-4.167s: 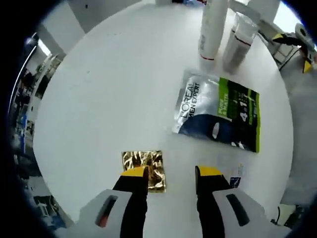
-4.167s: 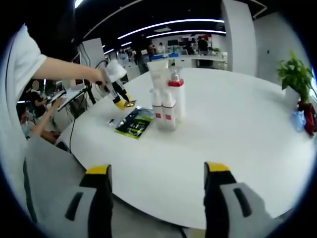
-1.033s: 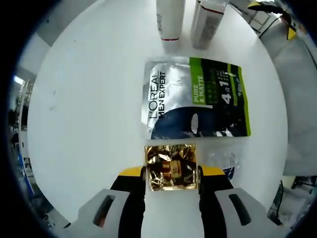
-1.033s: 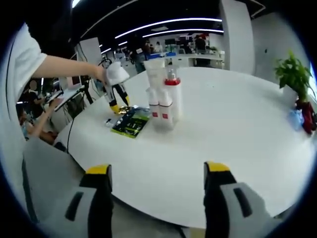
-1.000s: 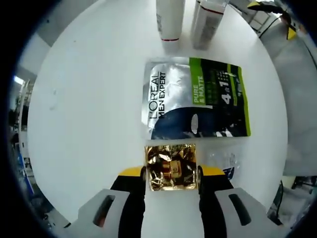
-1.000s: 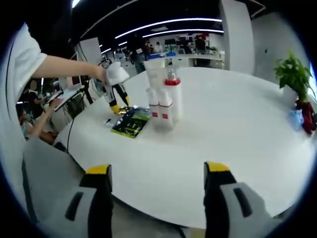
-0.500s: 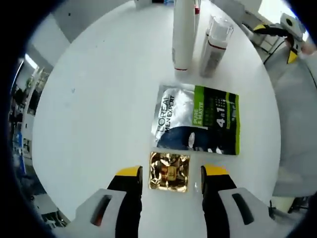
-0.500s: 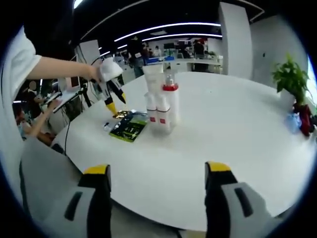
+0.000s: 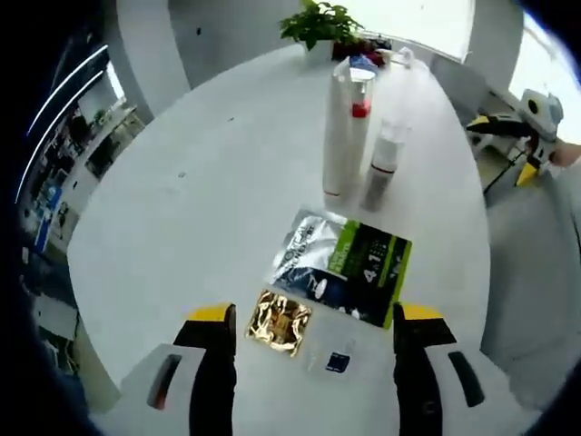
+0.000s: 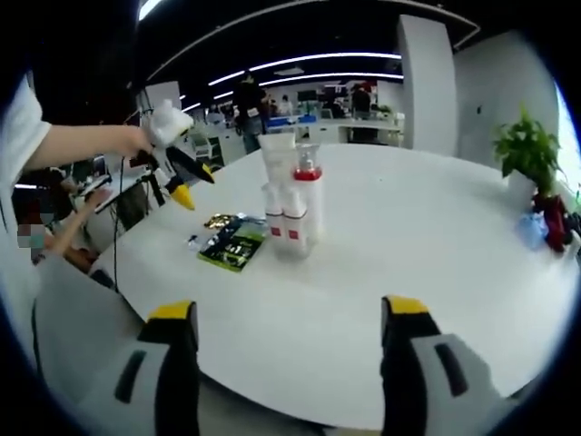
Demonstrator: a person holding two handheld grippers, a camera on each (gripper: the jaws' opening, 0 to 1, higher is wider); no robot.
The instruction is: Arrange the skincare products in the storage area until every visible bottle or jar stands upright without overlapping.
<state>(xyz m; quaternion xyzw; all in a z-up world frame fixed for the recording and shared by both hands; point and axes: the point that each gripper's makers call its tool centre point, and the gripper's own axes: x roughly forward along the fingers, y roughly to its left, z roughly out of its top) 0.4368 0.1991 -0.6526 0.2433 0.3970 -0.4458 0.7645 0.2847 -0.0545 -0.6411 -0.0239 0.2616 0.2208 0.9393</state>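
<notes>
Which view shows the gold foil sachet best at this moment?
The left gripper view: the gold foil sachet lies flat on the white table, seen from above beside the face mask packet. In the right gripper view the sachet is a small, distant glint.

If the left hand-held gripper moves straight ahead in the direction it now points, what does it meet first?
Probably the gold foil sachet lying on the white round table, between the open jaws of the left hand-held gripper. The silver-and-green L'Oreal mask packet lies just beyond. Depth is uncertain.
</notes>
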